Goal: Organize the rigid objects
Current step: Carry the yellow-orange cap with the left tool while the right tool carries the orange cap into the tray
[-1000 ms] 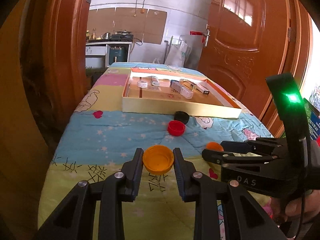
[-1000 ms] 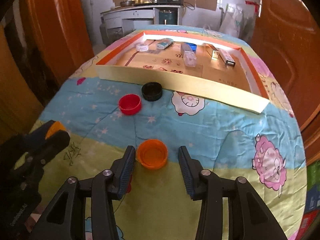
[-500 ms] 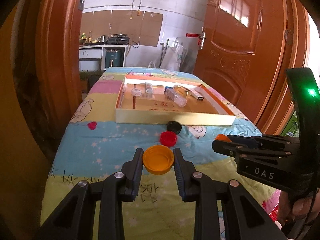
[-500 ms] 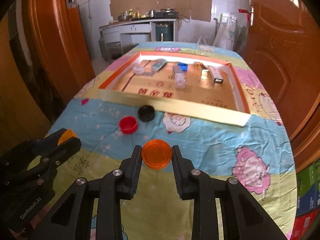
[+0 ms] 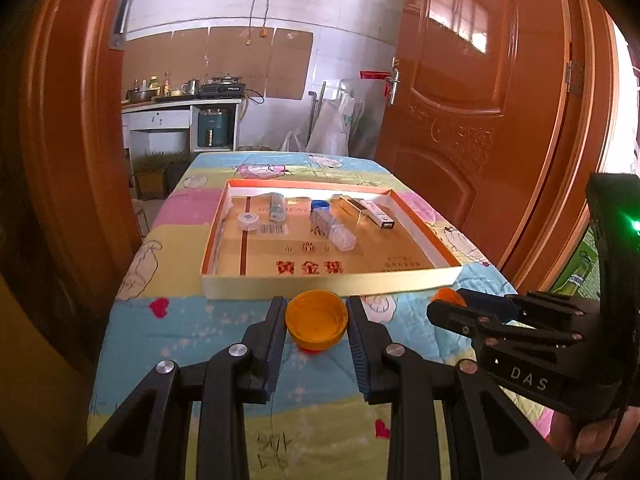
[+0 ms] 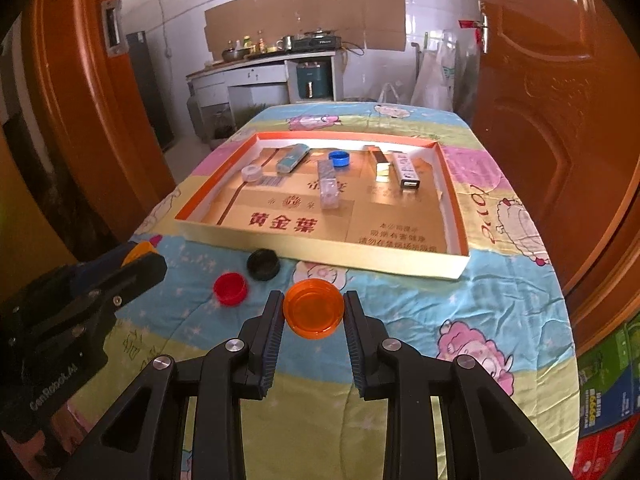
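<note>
The left gripper (image 5: 316, 322) was clamped on a yellow-orange plastic bottle cap (image 5: 316, 320), low centre; the right gripper (image 6: 313, 314) pinched a translucent orange round lid (image 6: 313, 314). Two loose caps, one red (image 6: 230, 288) and one black (image 6: 263, 264), lay left of it. The shallow cardboard tray (image 6: 320, 254) held perhaps seven items on the cartoon-print quilt (image 6: 500, 292) between orange wooden doors (image 5: 472, 80).

A yellow-orange cap (image 5: 316, 322), hollow side up, sits clamped between two black fingers just short of the shallow cardboard tray (image 6: 400, 268); a darker orange cap (image 6: 314, 309) is pinched the same way, flat face up. Near the tray's front wall lie a black cap (image 6: 263, 264) and a red cap (image 6: 230, 288) — both hollow side up, close together on the quilt.
</note>
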A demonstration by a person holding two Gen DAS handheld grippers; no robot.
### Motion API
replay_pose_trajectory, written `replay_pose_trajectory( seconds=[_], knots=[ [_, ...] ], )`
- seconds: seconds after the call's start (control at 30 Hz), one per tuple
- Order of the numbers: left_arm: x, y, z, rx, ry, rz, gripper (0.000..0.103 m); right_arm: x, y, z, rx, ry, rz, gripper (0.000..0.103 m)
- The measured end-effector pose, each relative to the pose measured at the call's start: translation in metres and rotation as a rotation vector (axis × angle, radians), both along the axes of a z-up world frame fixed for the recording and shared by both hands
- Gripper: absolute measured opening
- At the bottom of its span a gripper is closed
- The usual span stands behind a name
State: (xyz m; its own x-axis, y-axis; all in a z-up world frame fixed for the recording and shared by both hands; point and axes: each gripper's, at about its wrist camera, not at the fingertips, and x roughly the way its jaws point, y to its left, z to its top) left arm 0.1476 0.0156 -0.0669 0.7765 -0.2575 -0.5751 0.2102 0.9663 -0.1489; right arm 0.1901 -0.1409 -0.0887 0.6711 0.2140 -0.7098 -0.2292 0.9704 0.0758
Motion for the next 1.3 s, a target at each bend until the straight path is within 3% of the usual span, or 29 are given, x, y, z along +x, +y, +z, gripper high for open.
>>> replay_pose_trajectory(
  seconds=[0.77,1.3],
  knots=[
    [0.084,-0.029,0.004,0.056,0.051,0.008,0.03,0.062,-0.05,0.007,0.066,0.004,-0.06,0.03],
    [0.149,-0.029,-0.014,0.069,0.113,0.033,0.03,0.12,-0.052,-0.002,0.088,0.031,-0.032,0.03]
  ],
)
